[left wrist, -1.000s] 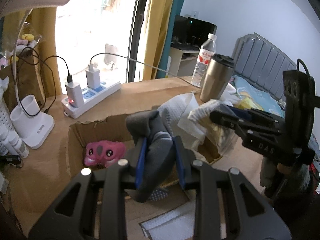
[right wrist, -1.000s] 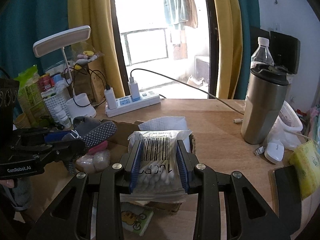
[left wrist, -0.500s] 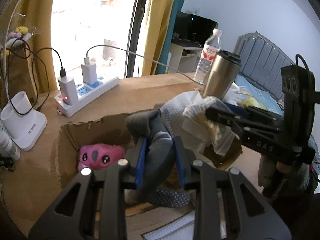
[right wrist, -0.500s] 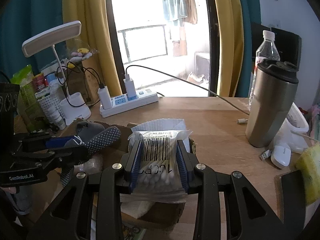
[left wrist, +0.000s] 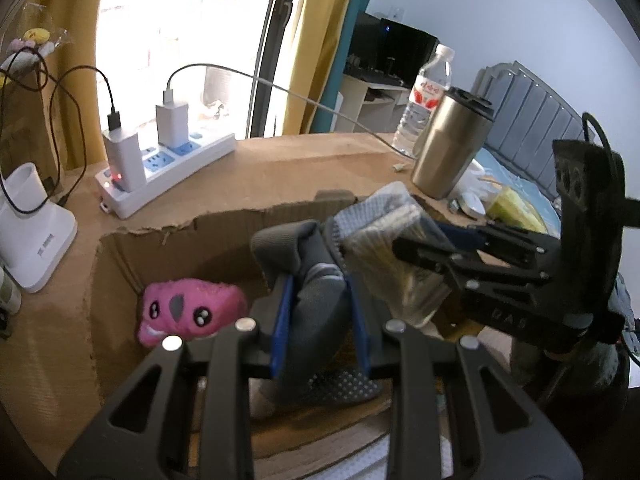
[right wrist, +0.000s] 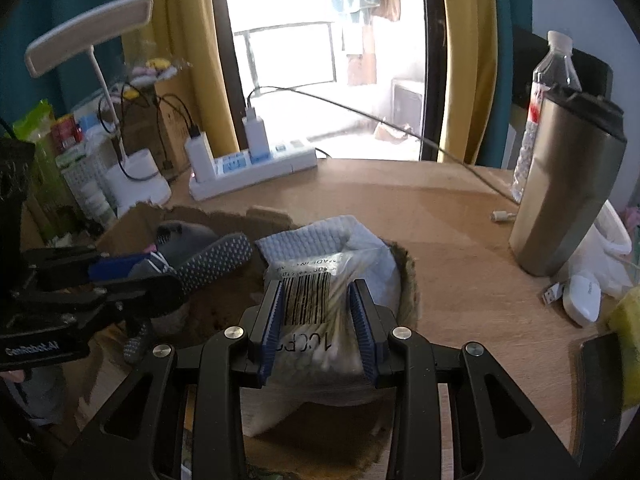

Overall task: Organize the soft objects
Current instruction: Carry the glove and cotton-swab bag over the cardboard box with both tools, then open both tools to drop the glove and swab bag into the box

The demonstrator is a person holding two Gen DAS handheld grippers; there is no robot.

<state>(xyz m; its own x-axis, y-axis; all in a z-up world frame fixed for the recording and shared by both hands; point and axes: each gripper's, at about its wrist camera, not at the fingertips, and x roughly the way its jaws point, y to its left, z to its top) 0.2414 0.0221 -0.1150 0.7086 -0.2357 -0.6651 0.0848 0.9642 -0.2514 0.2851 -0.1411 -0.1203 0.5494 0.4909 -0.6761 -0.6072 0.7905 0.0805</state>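
While both sit over the cardboard box (left wrist: 120,248), left hand-held gripper (left wrist: 318,316) clamped on grey sock (left wrist: 316,300), right hand-held gripper (right wrist: 318,316) clamped on cotton-swab bag (right wrist: 316,312): lower w/ care, release apart, avoid tangling.

Plush toy (left wrist: 188,308) in cardboard box (left wrist: 120,248)

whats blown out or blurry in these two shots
Left wrist view: the window is blown out to white, and the bag of cotton swabs in the right gripper is smeared by motion. Right wrist view: the window glares too, straight edges bow near the rim, and the barcode on the bag is slightly blurred.
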